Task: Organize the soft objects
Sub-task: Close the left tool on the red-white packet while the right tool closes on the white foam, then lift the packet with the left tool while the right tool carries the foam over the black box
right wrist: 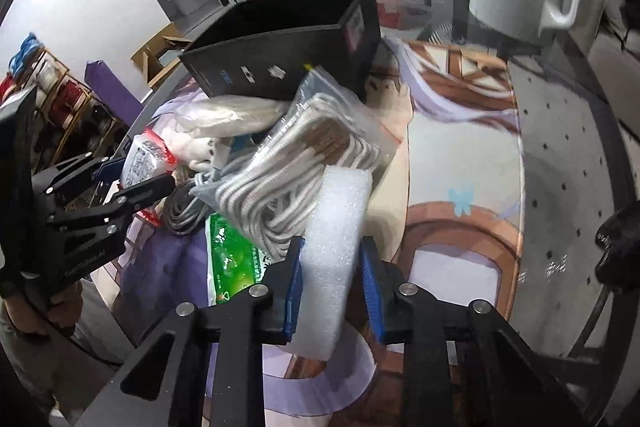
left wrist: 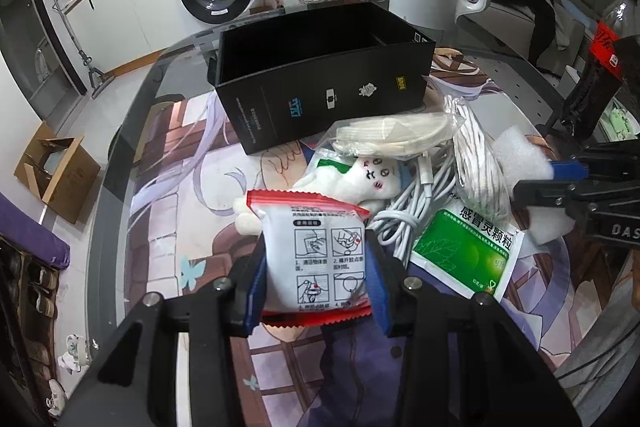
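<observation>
While both claws are loaded, I steer for the black box (left wrist: 324, 83) at upper centre of the left view. My left gripper (left wrist: 316, 267) pinches the red-edged sachet (left wrist: 316, 251) at lower centre; my right gripper (right wrist: 330, 287) is closed on the white foam block (right wrist: 336, 247), low in its view beside the bagged cord (right wrist: 296, 163). I judge each should clear the box's near wall before letting go.
</observation>
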A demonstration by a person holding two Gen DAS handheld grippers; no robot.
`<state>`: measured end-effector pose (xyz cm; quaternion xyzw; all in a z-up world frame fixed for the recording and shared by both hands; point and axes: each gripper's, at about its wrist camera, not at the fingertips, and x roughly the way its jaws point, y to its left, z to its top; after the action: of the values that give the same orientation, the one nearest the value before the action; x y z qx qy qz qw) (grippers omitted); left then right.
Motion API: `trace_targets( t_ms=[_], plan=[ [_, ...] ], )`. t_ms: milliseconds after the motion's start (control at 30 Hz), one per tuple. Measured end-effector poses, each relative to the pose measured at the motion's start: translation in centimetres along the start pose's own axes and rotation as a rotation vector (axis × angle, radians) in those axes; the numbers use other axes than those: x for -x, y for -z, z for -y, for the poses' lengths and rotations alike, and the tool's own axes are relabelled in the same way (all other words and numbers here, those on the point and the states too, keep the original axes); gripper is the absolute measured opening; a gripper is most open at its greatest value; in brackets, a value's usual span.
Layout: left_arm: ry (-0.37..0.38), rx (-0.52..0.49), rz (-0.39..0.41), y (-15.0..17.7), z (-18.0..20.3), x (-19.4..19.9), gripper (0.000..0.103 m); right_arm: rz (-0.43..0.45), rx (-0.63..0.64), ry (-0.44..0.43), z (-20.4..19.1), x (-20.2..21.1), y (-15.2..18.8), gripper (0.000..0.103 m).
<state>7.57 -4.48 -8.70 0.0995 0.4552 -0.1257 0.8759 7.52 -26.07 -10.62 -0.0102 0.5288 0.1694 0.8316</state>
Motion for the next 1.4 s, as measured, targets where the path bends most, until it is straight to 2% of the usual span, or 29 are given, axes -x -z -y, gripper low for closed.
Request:
trace_targets(
  t_ms=[33,167,333,533,933,1200,1300,1400],
  plan=[
    [-0.003,0.001,0.004,0.0,0.0,0.1,0.041,0.021,0.009,0.001,-0.2,0.6,-0.1,0.022],
    [-0.008,0.004,0.030,-0.1,-0.1,0.7,0.041,0.077,0.012,-0.004,-0.6,2.3,-0.2,0.022],
    [-0.009,0.019,0.030,-0.2,-0.4,0.7,0.041,0.073,0.017,-0.005,-0.7,2.4,-0.2,0.022],
    [-0.022,0.016,0.074,-0.4,-0.4,1.8,0.041,0.126,0.020,0.006,-1.3,3.7,-0.2,0.022],
    [-0.055,0.048,0.285,-1.7,-0.8,6.3,0.041,0.377,0.081,-0.005,-3.9,8.5,-0.8,0.022],
    [-0.095,0.069,0.501,-1.5,-1.1,10.7,0.041,0.602,0.122,0.012,-5.6,12.4,-0.3,0.022],
    [-0.086,0.083,0.533,-1.3,-1.7,11.7,0.041,0.666,0.162,0.014,-6.6,13.4,0.0,0.022],
    [-0.081,0.093,0.522,-1.2,-2.3,11.6,0.041,0.667,0.185,0.024,-7.7,13.5,0.0,0.022]
  ],
)
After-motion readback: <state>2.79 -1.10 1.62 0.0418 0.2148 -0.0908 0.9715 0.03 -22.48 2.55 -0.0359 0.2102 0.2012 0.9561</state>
